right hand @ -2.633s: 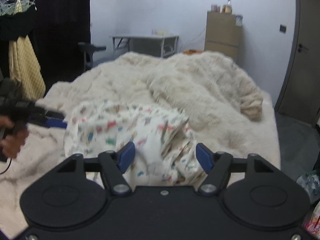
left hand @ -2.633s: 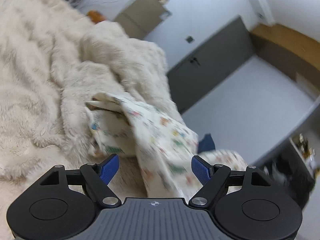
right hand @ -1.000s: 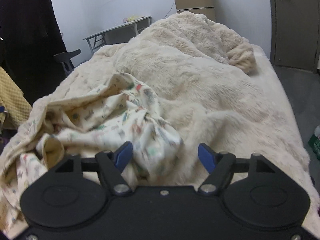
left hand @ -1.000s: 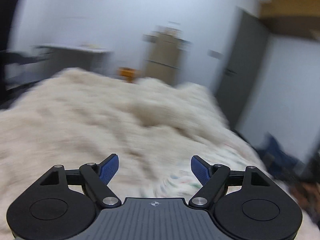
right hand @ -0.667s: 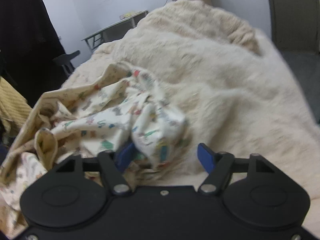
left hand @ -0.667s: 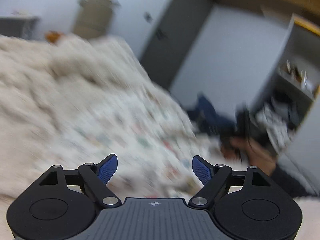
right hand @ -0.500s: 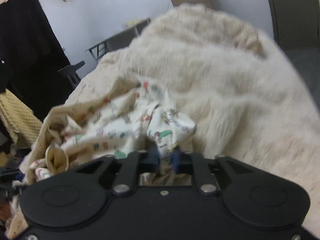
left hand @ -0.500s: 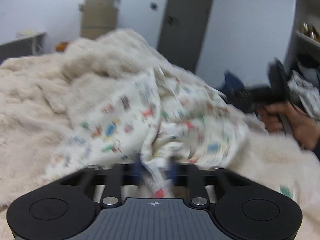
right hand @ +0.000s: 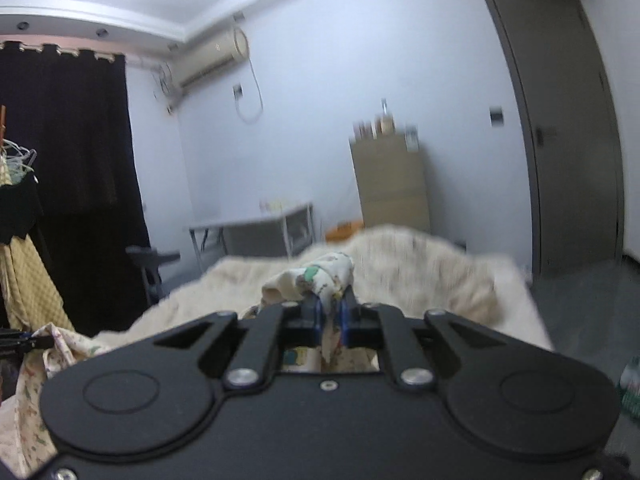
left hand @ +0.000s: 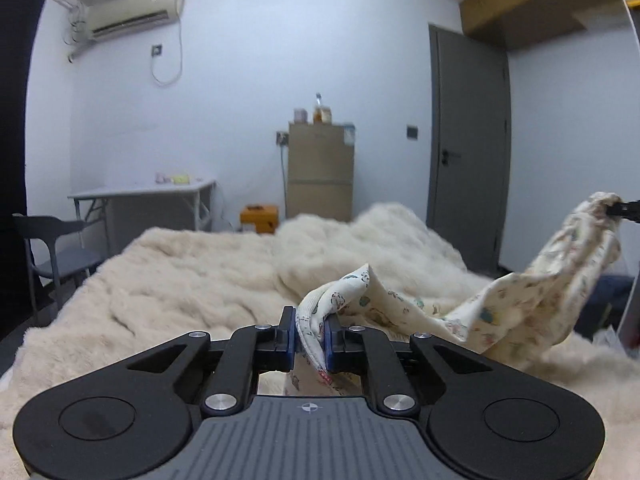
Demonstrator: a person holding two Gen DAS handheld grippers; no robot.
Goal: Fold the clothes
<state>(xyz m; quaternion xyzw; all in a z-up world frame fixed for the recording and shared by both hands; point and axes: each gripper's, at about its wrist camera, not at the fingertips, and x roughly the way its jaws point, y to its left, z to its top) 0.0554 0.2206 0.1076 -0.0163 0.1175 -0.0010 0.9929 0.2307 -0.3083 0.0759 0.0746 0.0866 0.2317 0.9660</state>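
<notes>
Both tools newly clamped on printed garment, raised.

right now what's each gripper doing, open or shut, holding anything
left gripper: just closed, fingers clamped on an edge of the printed garment.
right gripper: just closed, fingers clamped on another bunched part of the same garment.

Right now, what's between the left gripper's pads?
A bunched edge of the printed garment, pinched in the shut left gripper; the left wrist view shows it. The cloth runs on to the right gripper.
</notes>
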